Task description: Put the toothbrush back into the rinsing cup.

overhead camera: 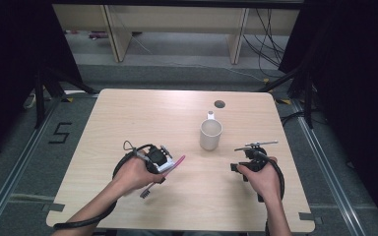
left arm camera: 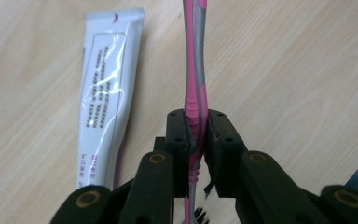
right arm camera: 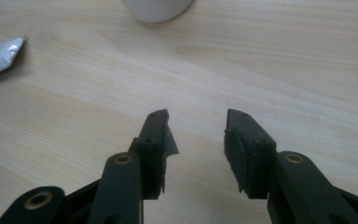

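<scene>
Nearest the person, the left gripper (left arm camera: pixel 196 135) is seen with its jaws closed tight on a slim pink-and-grey plastic toothbrush (left arm camera: pixel 195 70); the handle is pinched low, close to the bristled head, and most of its length projects forward beyond the pads. In the high view the toothbrush (overhead camera: pixel 170 168) is held clear of the light wooden table (overhead camera: pixel 128 118), slanting up towards the right. Because the grip sits so near one end, the long free handle could be levered round between the pads if it were knocked or swung quickly, and the brush might be dropped.

Just beside the held brush, a flat white plastic toothpaste tube (left arm camera: pixel 105 93) lies on the table; it could be nudged away should the hand dip.

The right gripper (right arm camera: pixel 196 140) rests low over the table with its jaws roughly half open and nothing between them. A strip of torn pad lining hangs from one jaw, so a later grip might be weakened.

Farther off, a white ceramic mug (overhead camera: pixel 210 133) stands upright. If the brush is meant for it, the rim could be struck by a slanted handle and the mug tipped.
</scene>
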Demonstrator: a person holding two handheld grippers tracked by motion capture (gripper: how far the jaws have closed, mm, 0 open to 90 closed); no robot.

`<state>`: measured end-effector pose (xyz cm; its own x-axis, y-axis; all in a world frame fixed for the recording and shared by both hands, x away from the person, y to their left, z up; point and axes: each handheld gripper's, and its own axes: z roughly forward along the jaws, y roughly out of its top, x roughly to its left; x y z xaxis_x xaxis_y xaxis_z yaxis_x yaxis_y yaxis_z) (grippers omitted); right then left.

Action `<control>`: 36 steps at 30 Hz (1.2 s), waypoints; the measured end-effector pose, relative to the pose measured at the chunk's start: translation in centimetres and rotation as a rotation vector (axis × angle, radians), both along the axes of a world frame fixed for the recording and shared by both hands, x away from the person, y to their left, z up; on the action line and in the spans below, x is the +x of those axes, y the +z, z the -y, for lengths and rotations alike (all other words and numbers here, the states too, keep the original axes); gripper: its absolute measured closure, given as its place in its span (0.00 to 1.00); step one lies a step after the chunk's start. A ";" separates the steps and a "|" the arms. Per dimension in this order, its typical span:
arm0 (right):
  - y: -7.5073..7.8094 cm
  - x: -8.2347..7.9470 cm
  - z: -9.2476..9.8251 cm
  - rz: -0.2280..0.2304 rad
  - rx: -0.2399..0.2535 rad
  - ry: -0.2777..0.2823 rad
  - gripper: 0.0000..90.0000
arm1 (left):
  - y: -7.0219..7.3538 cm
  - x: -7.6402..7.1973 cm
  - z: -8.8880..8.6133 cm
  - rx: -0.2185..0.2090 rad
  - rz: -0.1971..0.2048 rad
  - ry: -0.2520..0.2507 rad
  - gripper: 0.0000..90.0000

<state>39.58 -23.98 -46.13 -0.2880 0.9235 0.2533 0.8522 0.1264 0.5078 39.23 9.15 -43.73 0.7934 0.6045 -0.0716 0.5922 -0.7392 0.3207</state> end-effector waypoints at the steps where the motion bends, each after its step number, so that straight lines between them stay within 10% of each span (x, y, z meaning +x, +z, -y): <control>1: 0.1 0.0 0.0 0.015 -0.005 0.014 0.67 | 0.1 0.0 -0.1 -0.018 0.016 -0.012 0.89; 7: 0.4 -0.2 -1.1 0.077 0.120 0.052 0.66 | 1.5 -0.9 -1.0 -0.157 0.100 0.042 0.89; 8: 0.9 -0.5 -1.7 0.026 0.130 -0.002 0.66 | 1.8 -0.9 -1.3 -0.168 0.131 0.041 0.89; 21: 1.2 -0.4 -4.1 0.249 0.246 0.116 0.66 | 1.9 -0.9 -2.1 -0.343 0.290 0.108 0.89; 36: 4.0 -0.5 -7.5 0.449 0.433 0.167 0.63 | 1.5 -1.1 -1.4 -0.405 0.419 0.096 0.89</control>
<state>39.04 -16.53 -42.09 -0.5837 0.6984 0.4142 0.5316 -0.0569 0.8451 38.10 10.60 -42.20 0.7469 0.6650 -0.0047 0.4127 -0.4580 0.7873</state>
